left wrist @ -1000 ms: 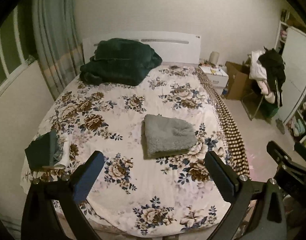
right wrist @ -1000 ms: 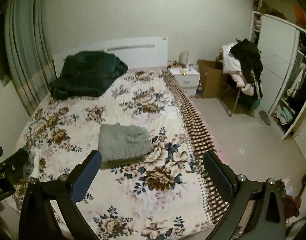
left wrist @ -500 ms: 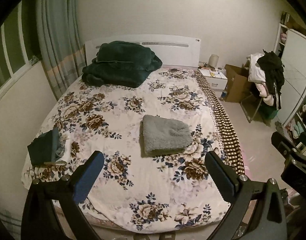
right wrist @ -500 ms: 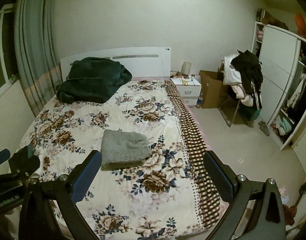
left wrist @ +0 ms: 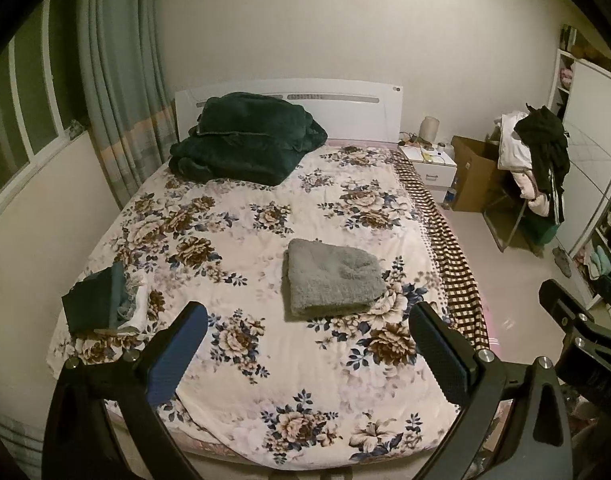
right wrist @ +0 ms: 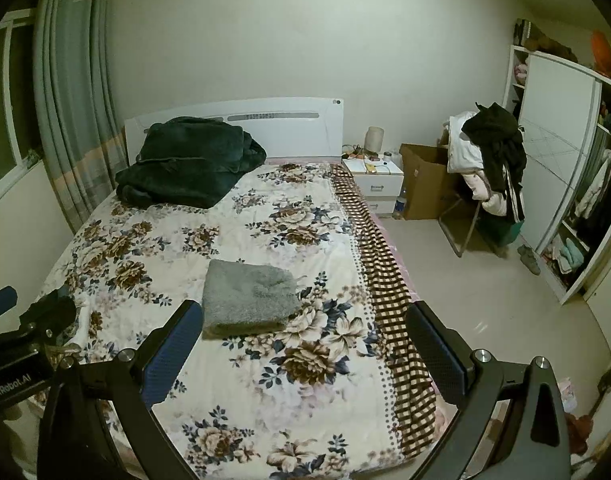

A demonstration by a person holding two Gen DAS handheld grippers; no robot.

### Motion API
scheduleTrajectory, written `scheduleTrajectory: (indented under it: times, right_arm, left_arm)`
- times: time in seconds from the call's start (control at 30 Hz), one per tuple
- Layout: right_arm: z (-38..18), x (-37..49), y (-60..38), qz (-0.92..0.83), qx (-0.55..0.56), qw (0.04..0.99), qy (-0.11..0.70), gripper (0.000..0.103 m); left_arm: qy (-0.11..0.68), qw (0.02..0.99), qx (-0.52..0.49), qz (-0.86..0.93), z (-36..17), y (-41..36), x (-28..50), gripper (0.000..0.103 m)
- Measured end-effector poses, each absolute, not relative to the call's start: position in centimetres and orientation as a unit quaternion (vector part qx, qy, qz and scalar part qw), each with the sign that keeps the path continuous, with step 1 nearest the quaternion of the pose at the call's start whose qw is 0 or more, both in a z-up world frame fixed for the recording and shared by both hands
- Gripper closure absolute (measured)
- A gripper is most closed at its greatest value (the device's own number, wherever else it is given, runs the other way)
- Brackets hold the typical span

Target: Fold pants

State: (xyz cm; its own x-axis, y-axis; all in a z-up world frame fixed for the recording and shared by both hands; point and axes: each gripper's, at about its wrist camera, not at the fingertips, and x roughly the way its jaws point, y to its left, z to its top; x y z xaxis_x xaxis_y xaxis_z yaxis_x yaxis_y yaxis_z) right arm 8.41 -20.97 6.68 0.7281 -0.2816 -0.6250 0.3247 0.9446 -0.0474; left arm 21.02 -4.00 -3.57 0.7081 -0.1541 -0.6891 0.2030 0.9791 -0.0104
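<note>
Grey fuzzy pants (left wrist: 332,277) lie folded in a neat rectangle on the floral bedspread (left wrist: 265,360), right of the bed's middle; they also show in the right wrist view (right wrist: 247,298). My left gripper (left wrist: 311,344) is open and empty, held back above the foot of the bed. My right gripper (right wrist: 305,344) is open and empty too, also above the foot of the bed. Part of the right gripper shows at the right edge of the left wrist view (left wrist: 577,332).
A dark green blanket (left wrist: 241,140) is heaped at the headboard. A small stack of folded clothes (left wrist: 103,304) sits at the bed's left edge. A nightstand (right wrist: 379,186), a cardboard box (right wrist: 423,182), a clothes-laden chair (right wrist: 489,160) and a wardrobe (right wrist: 565,184) stand to the right.
Both grippers have pulled back and up from the bed, so more of the room shows. The folded grey pants have not moved.
</note>
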Motion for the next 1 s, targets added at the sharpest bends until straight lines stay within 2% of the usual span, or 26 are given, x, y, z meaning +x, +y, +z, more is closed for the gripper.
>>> scheduleTrajectory:
  times: [1.0]
  right_arm:
    - [4.9,8.5,-21.0,-0.156,0.049,0.926,0.339,0.000]
  left_arm:
    - [0.361,0.927,0.037,-0.094,-2.8,-3.8,20.7,0.000]
